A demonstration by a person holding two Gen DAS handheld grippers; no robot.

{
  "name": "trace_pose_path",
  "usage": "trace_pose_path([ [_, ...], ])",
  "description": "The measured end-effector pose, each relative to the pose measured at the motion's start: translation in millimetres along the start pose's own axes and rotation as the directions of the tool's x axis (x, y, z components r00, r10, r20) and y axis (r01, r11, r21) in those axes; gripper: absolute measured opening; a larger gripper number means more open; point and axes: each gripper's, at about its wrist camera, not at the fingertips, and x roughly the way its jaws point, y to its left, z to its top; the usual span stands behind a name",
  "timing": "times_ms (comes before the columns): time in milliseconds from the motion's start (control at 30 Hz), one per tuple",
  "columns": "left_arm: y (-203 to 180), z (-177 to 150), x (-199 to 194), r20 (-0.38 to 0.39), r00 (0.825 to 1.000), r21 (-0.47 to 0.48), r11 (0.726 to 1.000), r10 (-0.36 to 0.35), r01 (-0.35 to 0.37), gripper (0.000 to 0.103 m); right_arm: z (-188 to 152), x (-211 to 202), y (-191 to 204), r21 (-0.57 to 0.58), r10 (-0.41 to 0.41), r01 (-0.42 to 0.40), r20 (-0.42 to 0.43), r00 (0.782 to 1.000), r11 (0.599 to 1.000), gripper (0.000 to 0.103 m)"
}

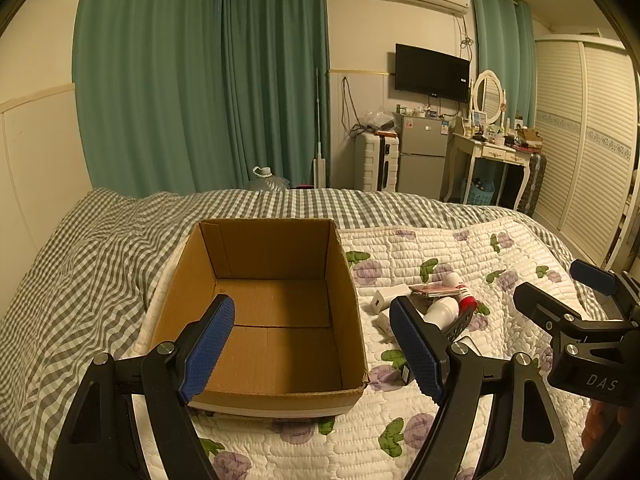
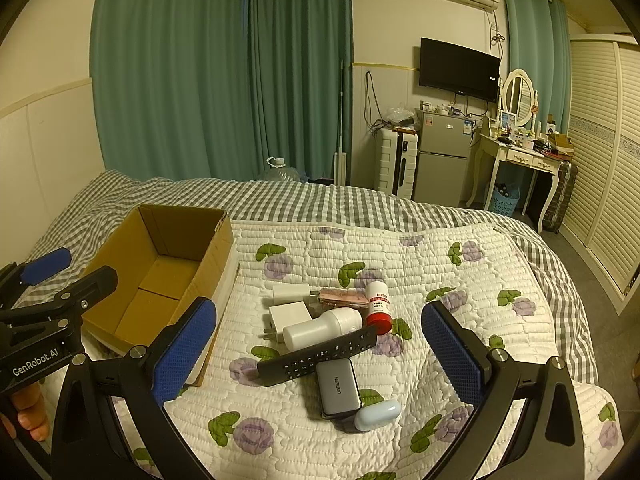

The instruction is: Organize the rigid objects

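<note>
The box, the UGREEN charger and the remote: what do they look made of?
Box: corrugated cardboard, matte brown, with a fluted edge showing at its corner. UGREEN charger: probably hard plastic, smooth grey with a slight sheen. Remote: likely black plastic, matte, with rows of small buttons.

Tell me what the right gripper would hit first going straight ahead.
Probably the black remote lying across the pile; the right gripper, open, frames it. The grey charger sits nearer, so depth is uncertain.

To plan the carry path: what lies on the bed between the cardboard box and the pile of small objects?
Only bare floral quilt separates the cardboard box from the white charger, the nearest of the pile; the right wrist view shows this.
</note>
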Motion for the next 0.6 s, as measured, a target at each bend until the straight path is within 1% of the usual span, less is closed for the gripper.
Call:
trace_pose_path([
  [200, -0.3, -0.7, -0.3, 0.001, 1.0, 0.0, 1.0, 0.0, 0.0, 0.083, 4.1, -2.0, 0.0, 0.0, 0.0, 0.0, 0.0, 1.0, 1.0, 0.103],
  [400, -3.5, -1.1, -6.9, 0.011, 1.0, 0.004, 1.0, -0.003, 0.003, 0.083, -1.6, -2.6, 0.2, 0.003, 0.006, -0.006, 0.007, 1.0, 1.0, 0.103],
  [600, -14.1, 4.7, -27.4, 0.041, 0.999, 0.02, 1.0, -0.022, 0.021, 0.083, 9.4, -28.9, -4.2, -0.005, 0.005, -0.005, 0.028, 1.0, 1.0, 0.103],
])
